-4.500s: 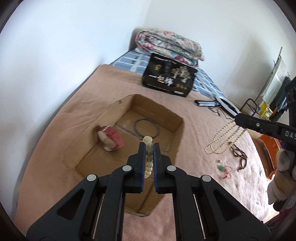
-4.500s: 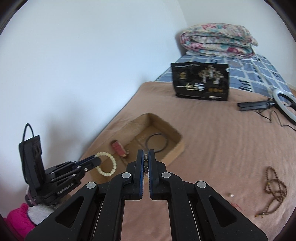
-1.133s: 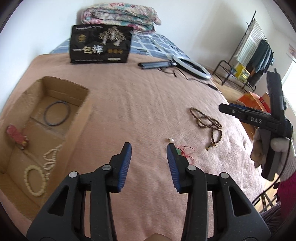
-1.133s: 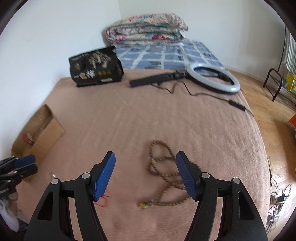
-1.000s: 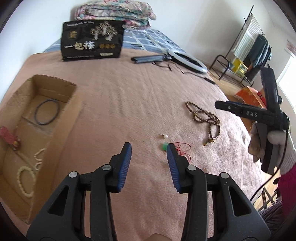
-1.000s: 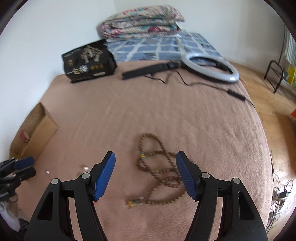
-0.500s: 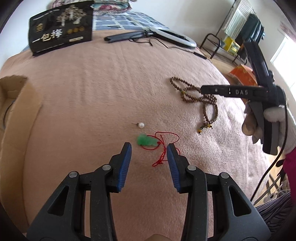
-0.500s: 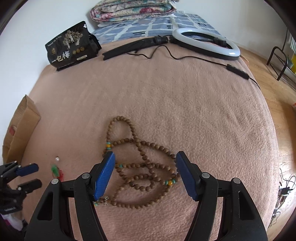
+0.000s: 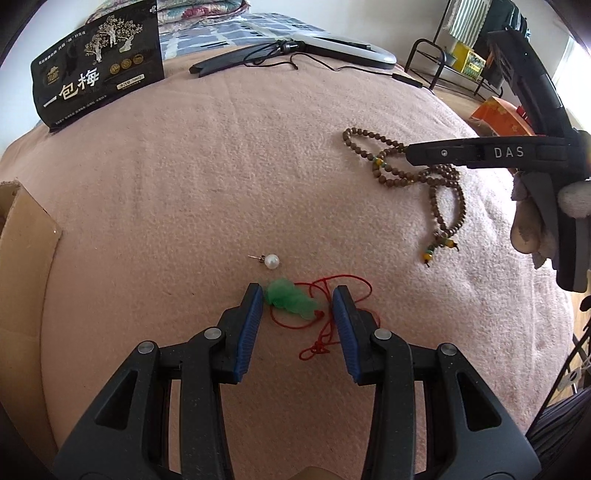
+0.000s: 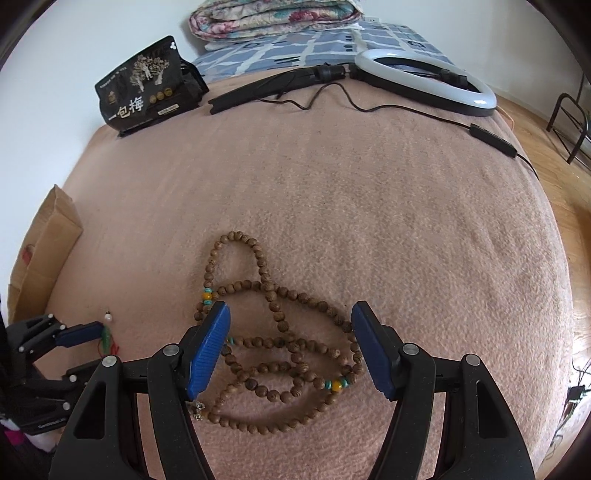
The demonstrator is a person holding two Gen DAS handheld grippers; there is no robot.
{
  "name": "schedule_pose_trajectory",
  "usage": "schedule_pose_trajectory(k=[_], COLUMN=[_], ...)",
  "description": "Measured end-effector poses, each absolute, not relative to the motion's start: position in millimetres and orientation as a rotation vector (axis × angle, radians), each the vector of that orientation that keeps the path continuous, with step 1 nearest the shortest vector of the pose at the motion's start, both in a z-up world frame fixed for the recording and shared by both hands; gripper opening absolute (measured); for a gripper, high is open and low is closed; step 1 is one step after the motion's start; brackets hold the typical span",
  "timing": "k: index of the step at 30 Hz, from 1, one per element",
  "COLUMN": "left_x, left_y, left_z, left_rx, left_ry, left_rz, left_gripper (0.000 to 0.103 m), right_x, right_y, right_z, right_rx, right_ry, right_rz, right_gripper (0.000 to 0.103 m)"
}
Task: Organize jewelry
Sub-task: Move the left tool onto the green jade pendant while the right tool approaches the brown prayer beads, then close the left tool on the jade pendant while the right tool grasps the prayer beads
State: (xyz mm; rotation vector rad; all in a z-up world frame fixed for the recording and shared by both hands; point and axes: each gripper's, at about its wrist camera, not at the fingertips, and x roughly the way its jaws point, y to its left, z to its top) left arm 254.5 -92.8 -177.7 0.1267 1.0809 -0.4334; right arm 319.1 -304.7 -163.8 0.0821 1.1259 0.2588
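A green pendant [image 9: 291, 300] on a thin red cord [image 9: 332, 321] lies on the pink blanket, between the blue pads of my left gripper [image 9: 298, 295], which is open and not pressing on it. Just beyond it lies a pearl earring [image 9: 271, 260]. A long strand of brown wooden beads [image 10: 273, 332] lies coiled on the blanket, and my right gripper [image 10: 290, 321] stands open right over the coil, its pads either side of the loops. In the right wrist view the left gripper [image 10: 85, 330] shows at the lower left beside the pendant [image 10: 106, 338].
A cardboard box [image 9: 22, 266] sits at the left edge of the bed. A black packet with white characters [image 9: 96, 70] and a ring light with its cable [image 10: 424, 74] lie at the far side. A folded quilt [image 10: 273, 14] lies behind them.
Both grippers came down closer to the blanket. The left one closed in on the green pendant, now between its pads. The right one moved over the brown bead strand.
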Motion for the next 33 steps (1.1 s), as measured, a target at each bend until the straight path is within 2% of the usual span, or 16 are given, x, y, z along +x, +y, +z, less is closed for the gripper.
schedule_pose_trajectory(k=[2,8,10,15,19,22,25,27,29,32,33], left_x=[255.6,253.1,255.3,255.9,255.6,256.0,255.3,254.6,254.2,252.9,252.3], left_y=[-93.0,-94.3,-93.9,-92.5,-92.6,-92.4,-91.8,-91.1,-90.0,-88.8,-88.3], left_z=[-178.6,-180.2,-180.4,-180.3,-180.4,-180.6,-179.9,-179.5,-179.2,-177.8,-176.9], left_rx=[0.131,0.160,0.156,0.155,0.157,0.156,0.153,0.150,0.146,0.138,0.137], left_ry=[1.079,1.067,1.070,1.071,1.068,1.067,1.066,1.065,1.065,1.065,1.064], left_rz=[-0.433,-0.441,-0.445,-0.445,-0.446,-0.446,-0.447,-0.448,-0.449,-0.449,-0.450], left_gripper=[0.040,0.040,0.040,0.031,0.030,0.030,0.030,0.029,0.029,0.029,0.029], right_x=[320.7,322.4,322.1,318.7,313.1,308.7,304.7,304.1,304.6,303.8,301.9], right_y=[-304.4,-306.5,-309.1,-303.4,-293.2,-278.3,-271.7,-271.8,-274.6,-278.2,-278.8], right_z=[-166.7,-176.1,-175.7,-175.0,-176.7,-178.3,-180.8,-179.6,-177.4,-175.9,-175.1], right_rx=[0.085,0.114,0.149,0.111,0.057,-0.071,-0.145,-0.149,-0.141,-0.120,-0.121], right_ry=[1.128,1.139,1.139,1.163,1.165,1.168,1.162,1.159,1.159,1.163,1.161], right_rz=[0.264,0.289,0.301,0.353,0.382,0.378,0.354,0.350,0.335,0.330,0.325], right_gripper=[0.076,0.081,0.081,0.081,0.083,0.079,0.070,0.054,0.029,0.010,0.010])
